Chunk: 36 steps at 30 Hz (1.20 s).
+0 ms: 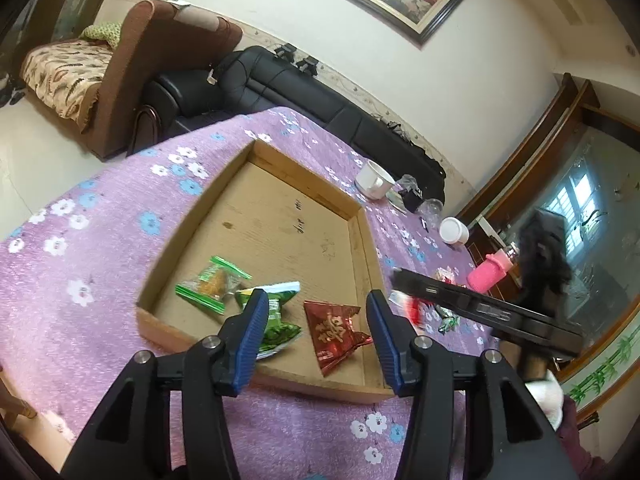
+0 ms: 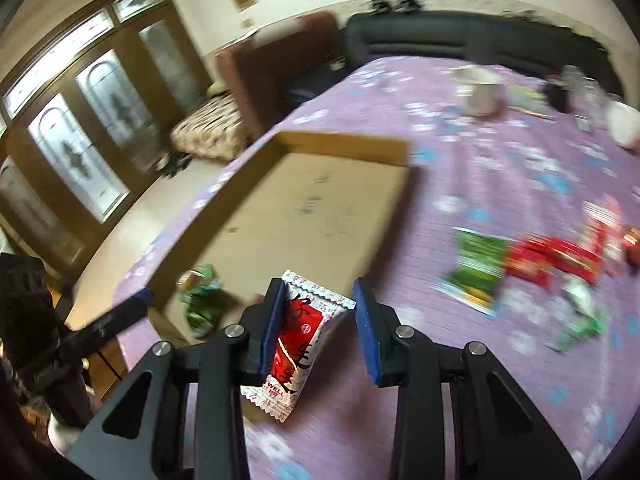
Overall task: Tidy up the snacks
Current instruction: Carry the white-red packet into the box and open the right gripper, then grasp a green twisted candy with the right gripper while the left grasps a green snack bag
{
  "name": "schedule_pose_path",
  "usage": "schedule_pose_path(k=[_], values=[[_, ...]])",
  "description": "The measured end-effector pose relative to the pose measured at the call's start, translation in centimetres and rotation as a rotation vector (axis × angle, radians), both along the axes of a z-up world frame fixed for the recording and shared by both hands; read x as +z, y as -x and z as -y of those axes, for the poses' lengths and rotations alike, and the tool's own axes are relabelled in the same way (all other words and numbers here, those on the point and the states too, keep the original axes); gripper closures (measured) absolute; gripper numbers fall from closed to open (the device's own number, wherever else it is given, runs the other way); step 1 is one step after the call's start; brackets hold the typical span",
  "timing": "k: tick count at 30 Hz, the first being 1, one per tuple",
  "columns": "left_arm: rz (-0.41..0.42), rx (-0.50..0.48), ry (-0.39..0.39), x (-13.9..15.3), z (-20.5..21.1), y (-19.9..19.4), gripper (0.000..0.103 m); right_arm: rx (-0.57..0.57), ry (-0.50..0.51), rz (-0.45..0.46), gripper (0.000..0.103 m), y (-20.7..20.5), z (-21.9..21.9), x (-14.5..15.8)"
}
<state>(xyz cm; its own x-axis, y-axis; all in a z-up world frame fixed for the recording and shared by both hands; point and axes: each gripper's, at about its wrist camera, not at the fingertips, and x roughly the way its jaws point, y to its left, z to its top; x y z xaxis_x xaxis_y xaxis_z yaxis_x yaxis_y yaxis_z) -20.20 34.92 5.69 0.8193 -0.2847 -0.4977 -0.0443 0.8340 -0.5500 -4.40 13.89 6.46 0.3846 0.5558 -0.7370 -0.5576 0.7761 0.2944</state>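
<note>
A shallow cardboard tray lies on the purple flowered tablecloth. Inside it are a clear green-edged packet, a green packet and a red foil packet. My left gripper hovers open over the tray's near end with nothing between its fingers. My right gripper is shut on a red and white packet, lifted just off the tray's near right corner. More snacks lie loose on the cloth to the right: a green packet and red packets.
A white mug, a white-lidded jar and a pink bottle stand at the table's far right. A black sofa and a brown armchair lie beyond the table's far edge.
</note>
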Motion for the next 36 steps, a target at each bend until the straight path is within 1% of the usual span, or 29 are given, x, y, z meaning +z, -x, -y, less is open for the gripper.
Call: schedule_pose_path(k=[1, 3, 6, 8, 9, 11, 12, 14, 16, 18, 19, 20, 21, 22, 24, 27, 30, 33, 34, 36], values=[[0.003, 0.01, -0.005, 0.1, -0.3, 0.3, 0.05, 0.021, 0.002, -0.015, 0.066, -0.4, -1.4, -0.4], [0.005, 0.035, -0.019, 0.4, -0.9, 0.7, 0.045, 0.043, -0.001, -0.037, 0.066, -0.7, -3.1, -1.0], [0.004, 0.063, -0.031, 0.4, -1.8, 1.2, 0.04, 0.06, 0.018, -0.035, 0.064, -1.4, -5.5, -1.6], [-0.005, 0.071, -0.033, 0.1, -2.0, 1.2, 0.038, 0.054, 0.015, -0.041, 0.063, -1.8, -6.2, -1.9], [-0.012, 0.071, -0.03, 0.0, -2.0, 1.1, 0.038, 0.054, 0.002, -0.054, 0.061, -1.8, -6.4, -1.9], [-0.021, 0.064, -0.025, -0.3, -1.8, 0.9, 0.038, 0.045, -0.031, -0.072, 0.059, -1.9, -6.0, -1.7], [-0.024, 0.06, -0.026, -0.4, -1.7, 0.8, 0.037, 0.04, -0.044, -0.067, 0.058, -1.9, -5.4, -1.3], [-0.028, 0.05, -0.027, -0.4, -1.4, 0.5, 0.035, 0.021, -0.06, -0.037, 0.057, -1.8, -3.7, -0.2], [-0.023, 0.037, -0.032, -0.2, -1.1, 0.5, 0.034, -0.017, -0.064, 0.029, 0.053, -1.5, -0.6, 1.3], [-0.02, 0.027, -0.039, -0.1, -0.7, 0.4, 0.032, -0.07, -0.056, 0.107, 0.036, -1.2, 2.9, 2.5], [-0.02, 0.022, -0.042, -0.1, -0.4, 0.3, 0.032, -0.097, -0.054, 0.148, 0.03, -1.1, 4.7, 2.9], [-0.022, 0.017, -0.042, -0.1, -0.2, 0.3, 0.031, -0.137, -0.047, 0.2, 0.02, -0.9, 7.2, 3.2], [-0.024, 0.011, -0.043, -0.2, 0.1, 0.1, 0.03, -0.175, -0.033, 0.234, 0.017, -1.0, 9.3, 3.2], [-0.028, 0.001, -0.043, -0.2, 0.5, 0.0, 0.03, -0.207, -0.011, 0.242, 0.017, -1.2, 11.0, 3.0], [-0.03, -0.022, -0.045, -0.3, 1.6, -0.2, 0.03, -0.271, 0.035, 0.184, 0.017, -2.0, 14.6, 1.9], [-0.033, -0.074, -0.073, 0.0, 3.9, -0.7, 0.029, -0.338, 0.022, 0.084, 0.018, -2.6, 18.4, -0.4], [-0.046, -0.118, -0.114, 0.2, 6.2, -1.0, 0.028, -0.374, 0.027, 0.058, 0.018, -2.8, 19.8, -1.8], [-0.059, -0.165, -0.158, 0.3, 8.3, -1.3, 0.027, -0.415, 0.057, 0.047, 0.018, -3.3, 20.1, -2.9], [-0.062, -0.176, -0.172, 0.3, 8.8, -1.3, 0.027, -0.43, 0.07, 0.032, 0.018, -3.7, 20.2, -3.3], [-0.068, -0.209, -0.2, 0.4, 10.2, -1.6, 0.026, -0.447, 0.061, -0.004, 0.018, -4.1, 20.8, -4.1]])
